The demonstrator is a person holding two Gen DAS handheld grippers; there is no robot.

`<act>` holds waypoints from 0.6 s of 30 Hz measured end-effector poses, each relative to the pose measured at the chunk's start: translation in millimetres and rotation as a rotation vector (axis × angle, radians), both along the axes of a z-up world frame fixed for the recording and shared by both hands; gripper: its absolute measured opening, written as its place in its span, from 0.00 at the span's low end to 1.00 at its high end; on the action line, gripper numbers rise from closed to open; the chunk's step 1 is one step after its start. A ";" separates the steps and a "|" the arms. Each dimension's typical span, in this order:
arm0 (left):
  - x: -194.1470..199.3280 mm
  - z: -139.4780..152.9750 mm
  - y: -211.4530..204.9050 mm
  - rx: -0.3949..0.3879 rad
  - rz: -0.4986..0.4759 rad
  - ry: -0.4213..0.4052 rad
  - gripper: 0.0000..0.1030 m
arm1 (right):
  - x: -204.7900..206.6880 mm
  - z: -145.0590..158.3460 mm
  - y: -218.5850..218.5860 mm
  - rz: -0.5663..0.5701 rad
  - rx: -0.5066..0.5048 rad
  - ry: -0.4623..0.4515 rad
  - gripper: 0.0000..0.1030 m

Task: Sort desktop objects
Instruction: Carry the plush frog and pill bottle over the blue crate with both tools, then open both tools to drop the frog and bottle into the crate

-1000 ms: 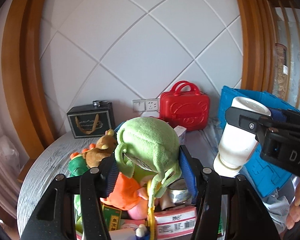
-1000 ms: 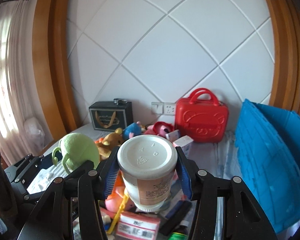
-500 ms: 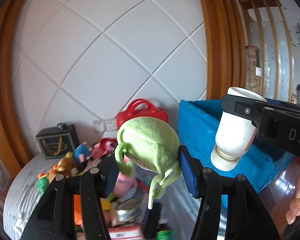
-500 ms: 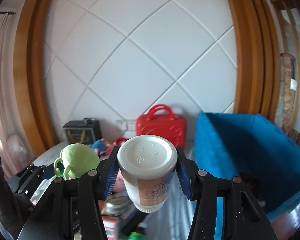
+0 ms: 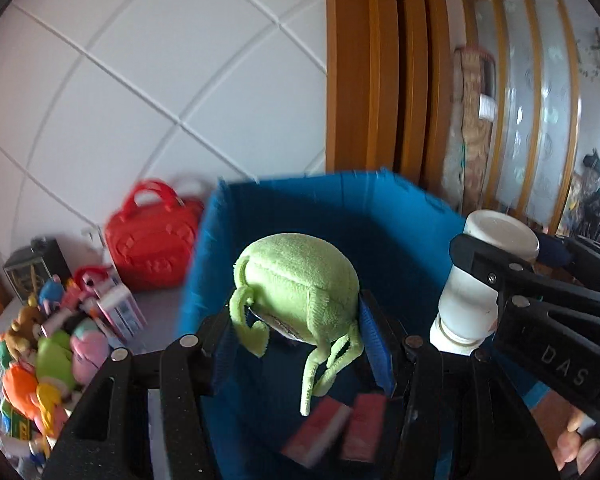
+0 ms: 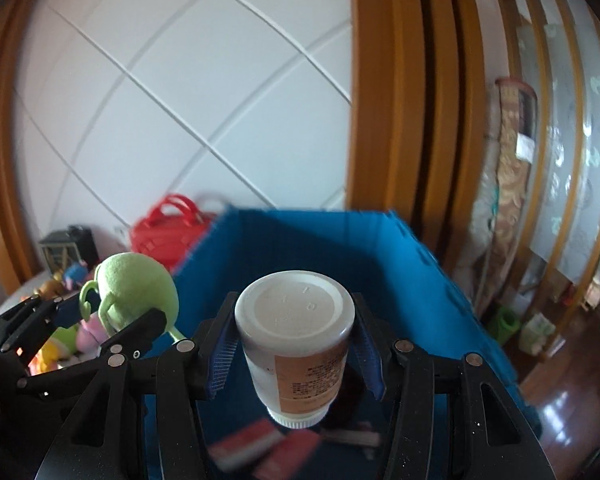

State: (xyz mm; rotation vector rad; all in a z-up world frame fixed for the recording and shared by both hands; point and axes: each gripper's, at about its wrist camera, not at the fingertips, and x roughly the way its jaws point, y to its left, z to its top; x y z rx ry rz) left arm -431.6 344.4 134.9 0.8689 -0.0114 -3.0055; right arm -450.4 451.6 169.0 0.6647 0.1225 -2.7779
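My left gripper (image 5: 296,320) is shut on a green plush toy (image 5: 296,276), whose thin legs dangle down over the blue bin (image 5: 284,200). In the right wrist view the same green plush toy (image 6: 134,290) shows at the left, clamped in the left gripper (image 6: 116,320). My right gripper (image 6: 294,344) is shut on a white bottle (image 6: 296,336) held upside down, base toward the camera and cap pointing into the blue bin (image 6: 428,264). The white bottle (image 5: 480,280) also appears at the right of the left wrist view, in the right gripper (image 5: 500,280). Red packets (image 5: 336,428) lie on the bin floor.
A pile of plush toys and boxes (image 5: 56,344) lies on the grey table (image 5: 156,308) to the left, with a red case (image 5: 152,236) and a dark gift box (image 5: 36,268) against the white tiled wall. Wooden door frames and a glass partition (image 6: 560,140) stand on the right.
Both grippers have swept to the right from above the toy pile to above the blue bin, each still gripping its object. The pile has slid to the left edge.
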 end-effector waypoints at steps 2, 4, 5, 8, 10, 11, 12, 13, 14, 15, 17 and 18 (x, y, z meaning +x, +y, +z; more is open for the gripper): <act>-12.2 -9.5 18.4 -0.013 0.007 -0.062 0.53 | -17.6 -12.8 16.4 0.004 0.006 -0.046 0.51; -23.4 -14.6 33.6 -0.021 0.009 -0.111 0.53 | -33.8 -24.9 30.8 0.007 0.020 -0.100 0.51; -28.9 -17.7 40.0 -0.029 0.013 -0.138 0.53 | -42.2 -28.6 35.1 0.012 0.026 -0.123 0.51; -36.5 -24.1 49.8 -0.015 0.019 -0.187 0.53 | -66.0 -40.0 44.3 0.032 0.039 -0.200 0.51; -42.3 -27.0 53.8 -0.024 0.032 -0.197 0.53 | -74.9 -44.4 48.0 0.045 0.040 -0.220 0.51; -43.5 -27.8 54.5 -0.022 0.040 -0.201 0.53 | -79.3 -46.1 49.3 0.046 0.047 -0.226 0.51; -44.4 -28.2 54.7 -0.017 0.046 -0.205 0.53 | -81.1 -50.1 50.7 0.046 0.049 -0.230 0.51; -46.9 -29.1 52.4 -0.014 0.050 -0.208 0.53 | -83.4 -51.0 51.1 0.048 0.049 -0.235 0.51; -48.1 -29.3 51.6 -0.013 0.059 -0.210 0.53 | -83.9 -51.7 49.5 0.050 0.049 -0.239 0.51; -50.0 -30.8 50.0 -0.015 0.067 -0.211 0.53 | -86.7 -53.5 50.4 0.053 0.048 -0.241 0.51; -51.6 -31.5 50.0 -0.012 0.066 -0.217 0.53 | -88.5 -53.8 52.4 0.053 0.049 -0.239 0.51; -52.0 -31.7 50.2 -0.010 0.067 -0.218 0.53 | -91.4 -53.5 53.4 0.051 0.051 -0.239 0.51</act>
